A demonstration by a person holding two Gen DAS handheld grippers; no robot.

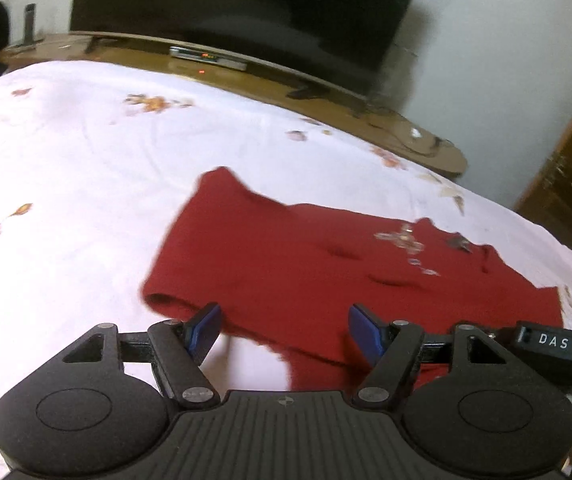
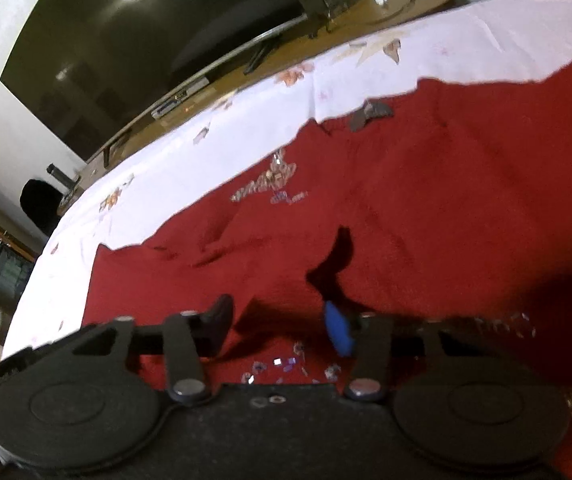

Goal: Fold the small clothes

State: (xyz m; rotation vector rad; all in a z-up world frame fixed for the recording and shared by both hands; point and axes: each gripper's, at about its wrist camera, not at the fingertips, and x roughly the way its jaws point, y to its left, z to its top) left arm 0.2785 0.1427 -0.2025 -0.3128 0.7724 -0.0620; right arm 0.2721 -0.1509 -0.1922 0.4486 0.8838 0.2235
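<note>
A small dark red garment (image 1: pixel 298 264) with shiny sequin trim lies spread on a white flowered bedsheet (image 1: pixel 65 168). My left gripper (image 1: pixel 283 328) is open and hovers over the garment's near edge, with a sleeve end just by the left finger. In the right wrist view the red garment (image 2: pixel 406 208) fills the frame, with a fold rising close to the right blue pad. My right gripper (image 2: pixel 281 324) is open just above the cloth, which holds nothing. Loose sequins lie under it.
A large dark TV (image 1: pixel 245 4) stands on a wooden bench (image 1: pixel 221 72) beyond the bed's far edge, with a set-top box (image 1: pixel 205 57). A wooden door (image 1: pixel 566 176) is at the right. The other gripper's black body (image 1: pixel 558 344) shows at the right.
</note>
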